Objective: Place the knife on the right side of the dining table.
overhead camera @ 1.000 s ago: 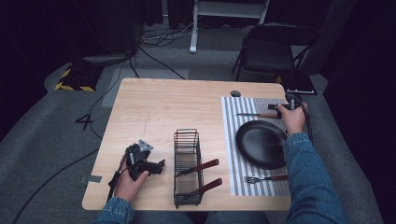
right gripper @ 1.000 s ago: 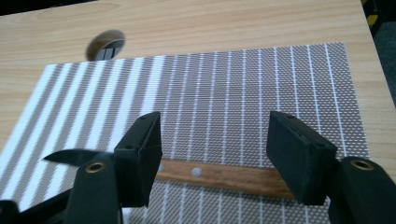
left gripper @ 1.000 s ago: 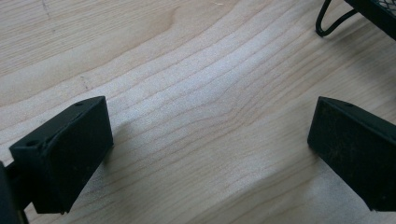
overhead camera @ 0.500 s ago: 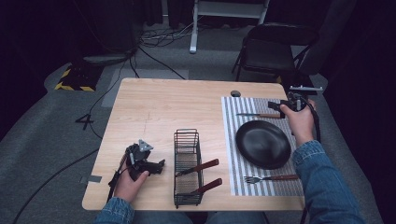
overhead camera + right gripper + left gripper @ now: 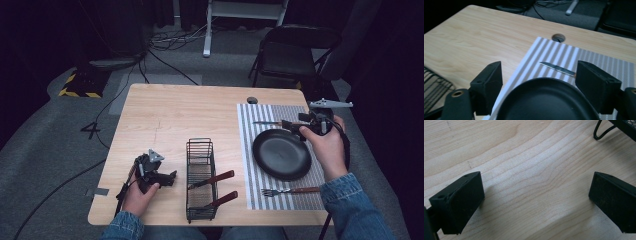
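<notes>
A black plate [image 5: 281,154] lies on a striped placemat [image 5: 250,150] at the table's right. A knife [image 5: 270,123] lies on the mat just beyond the plate, and a fork [image 5: 287,191] lies in front of it. My right gripper [image 5: 291,125] hovers over the plate's far right rim, open, with nothing between its fingers. In the right gripper view the plate [image 5: 546,100] sits low between the spread jaws of that gripper [image 5: 540,80], with the knife blade [image 5: 556,67] beyond. My left gripper [image 5: 169,177] rests open near the front left; its jaws [image 5: 536,195] straddle bare wood.
A black wire basket [image 5: 201,150] stands at the front middle with two red-handled utensils [image 5: 215,179] in it; its foot [image 5: 601,132] is close to my left gripper. A cable hole [image 5: 252,100] sits behind the mat. A folding chair [image 5: 295,50] stands behind the table.
My right hand has drawn back a little to the right and toward me, away from the knife, which stays on the mat. The left gripper has not moved.
</notes>
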`<control>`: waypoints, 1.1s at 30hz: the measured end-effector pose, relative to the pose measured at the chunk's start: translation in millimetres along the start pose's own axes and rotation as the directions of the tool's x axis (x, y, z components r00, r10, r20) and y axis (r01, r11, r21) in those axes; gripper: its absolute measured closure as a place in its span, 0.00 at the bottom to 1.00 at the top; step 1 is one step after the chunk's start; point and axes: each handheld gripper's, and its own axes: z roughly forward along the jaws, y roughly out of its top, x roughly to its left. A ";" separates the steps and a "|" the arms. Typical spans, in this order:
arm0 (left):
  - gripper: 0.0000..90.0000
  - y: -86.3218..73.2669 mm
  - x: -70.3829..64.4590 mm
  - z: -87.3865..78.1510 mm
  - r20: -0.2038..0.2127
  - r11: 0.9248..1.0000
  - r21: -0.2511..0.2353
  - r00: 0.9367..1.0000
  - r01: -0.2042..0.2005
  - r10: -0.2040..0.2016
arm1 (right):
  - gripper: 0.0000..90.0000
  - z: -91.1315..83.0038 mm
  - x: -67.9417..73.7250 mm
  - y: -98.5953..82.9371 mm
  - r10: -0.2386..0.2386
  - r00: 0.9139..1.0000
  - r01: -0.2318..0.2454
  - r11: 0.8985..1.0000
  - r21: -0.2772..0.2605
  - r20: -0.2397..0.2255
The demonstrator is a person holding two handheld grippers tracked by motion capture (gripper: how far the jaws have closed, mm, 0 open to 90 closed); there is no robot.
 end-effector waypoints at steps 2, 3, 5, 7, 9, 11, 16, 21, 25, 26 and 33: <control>0.00 -0.1 -0.1 -0.2 0.000 1.000 0.000 1.000 0.000 0.000 | 0.23 -4.6 11.9 -2.6 -0.009 1.000 0.008 1.000 -0.021 -0.027; 0.00 -0.2 -0.1 -0.2 0.000 1.000 0.000 1.000 0.000 0.000 | 0.23 -6.3 17.8 -4.4 -0.017 0.999 0.016 0.999 -0.032 -0.041; 0.00 -0.2 -0.1 -0.3 0.000 1.000 0.000 1.000 0.000 0.000 | 0.22 -7.4 30.8 -10.3 -0.030 0.997 0.026 0.998 -0.050 -0.067; 0.00 -0.2 -0.1 -0.3 0.000 1.000 0.000 1.000 0.000 0.000 | 0.22 -6.9 37.5 -14.2 -0.039 0.996 0.035 0.998 -0.052 -0.080; 0.00 -0.3 -0.1 -0.3 -0.001 1.000 0.000 1.000 0.000 0.000 | 0.25 -2.8 57.4 -28.4 -0.053 0.991 0.047 0.998 -0.049 -0.121; 0.00 -0.3 -0.1 -0.3 -0.001 1.000 0.000 1.000 0.000 0.000 | 0.25 2.2 70.4 -37.9 -0.069 0.987 0.065 0.997 -0.037 -0.145; 0.00 -0.3 -0.1 -0.3 -0.001 1.000 0.000 1.000 0.000 0.000 | 0.26 15.5 99.5 -57.1 -0.111 0.976 0.115 0.993 0.009 -0.186; 0.00 -0.2 -0.1 -0.3 0.000 1.000 0.000 1.000 0.000 0.000 | 0.24 24.5 120.4 -69.7 -0.118 0.971 0.126 0.992 0.025 -0.207; 0.00 0.1 -0.1 0.1 -0.002 1.000 -0.001 1.000 0.002 -0.002 | 0.24 32.4 133.8 -80.7 -0.144 0.966 0.159 0.986 0.054 -0.214; 0.00 0.1 -0.1 0.1 -0.002 1.000 -0.001 1.000 0.002 -0.002 | 0.24 34.6 136.6 -83.5 -0.148 0.964 0.165 0.984 0.063 -0.220; 0.00 0.1 0.0 0.1 -0.002 1.000 0.000 1.000 0.002 -0.002 | 0.24 48.7 149.2 -99.4 -0.174 0.954 0.204 0.973 0.104 -0.245</control>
